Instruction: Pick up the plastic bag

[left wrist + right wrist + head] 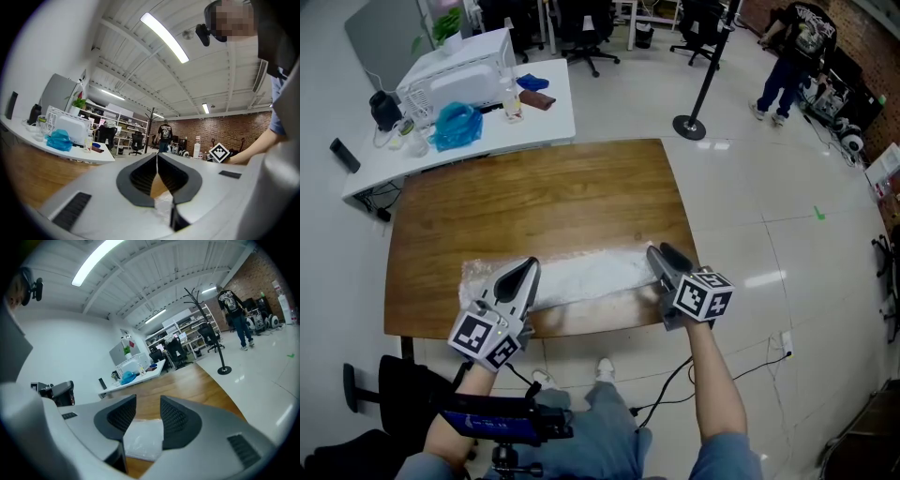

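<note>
A clear plastic bag (591, 277) lies flat along the front edge of the wooden table (534, 197). My left gripper (528, 265) rests over the bag's left end. In the left gripper view its jaws (157, 157) meet at the tips, and a bit of the bag (162, 205) shows in the gap behind them; I cannot tell whether any film is pinched. My right gripper (658, 251) is at the bag's right end. In the right gripper view it (147, 401) stands open, the bag (143, 439) lying below between its jaws with the pads off it.
Behind the wooden table stands a white desk (548, 127) with a white appliance (459, 70), a blue bag (457, 125) and small items. A black stanchion (689, 127) stands on the floor to the right; a person (792, 56) is far back right. Cables lie by my feet.
</note>
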Demonstrator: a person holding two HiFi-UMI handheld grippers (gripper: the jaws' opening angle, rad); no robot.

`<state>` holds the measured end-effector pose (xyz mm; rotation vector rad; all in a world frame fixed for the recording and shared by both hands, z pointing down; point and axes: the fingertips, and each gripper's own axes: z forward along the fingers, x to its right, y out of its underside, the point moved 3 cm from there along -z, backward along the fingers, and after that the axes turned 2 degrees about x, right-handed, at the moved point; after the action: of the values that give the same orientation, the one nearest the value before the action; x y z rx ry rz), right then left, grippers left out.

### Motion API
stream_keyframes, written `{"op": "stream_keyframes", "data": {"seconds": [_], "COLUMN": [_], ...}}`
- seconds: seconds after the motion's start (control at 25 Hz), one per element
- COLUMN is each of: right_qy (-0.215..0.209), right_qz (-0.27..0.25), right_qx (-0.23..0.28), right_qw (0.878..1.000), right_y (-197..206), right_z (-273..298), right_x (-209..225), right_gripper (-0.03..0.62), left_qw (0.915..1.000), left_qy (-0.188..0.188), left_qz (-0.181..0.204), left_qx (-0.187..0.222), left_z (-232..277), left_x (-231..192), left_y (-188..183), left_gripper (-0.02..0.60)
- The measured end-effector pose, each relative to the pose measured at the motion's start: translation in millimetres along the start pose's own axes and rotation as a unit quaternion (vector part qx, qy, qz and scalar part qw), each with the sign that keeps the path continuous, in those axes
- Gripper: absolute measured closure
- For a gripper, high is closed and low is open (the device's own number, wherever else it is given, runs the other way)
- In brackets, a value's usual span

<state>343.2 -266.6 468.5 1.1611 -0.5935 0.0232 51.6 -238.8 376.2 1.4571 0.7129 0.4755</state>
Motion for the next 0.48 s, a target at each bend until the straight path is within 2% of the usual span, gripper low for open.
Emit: {"op": "stream_keyframes", "data": {"seconds": [0.48], "right_qy": [-0.021], "right_qz": [-0.002], "right_qx": [-0.001], "right_qw": [1.0], "right_y": [-0.1], "right_z": [8.7], "right_x": [-14.2], "right_gripper": [0.424], "left_qw": [0.9998], "left_qy": [-0.011], "left_qz": [0.008], "left_qx": [-0.011], "left_z": [-4.2], "left_x": [-5.6], "left_y": [2.1], "left_gripper": [0.569]}}
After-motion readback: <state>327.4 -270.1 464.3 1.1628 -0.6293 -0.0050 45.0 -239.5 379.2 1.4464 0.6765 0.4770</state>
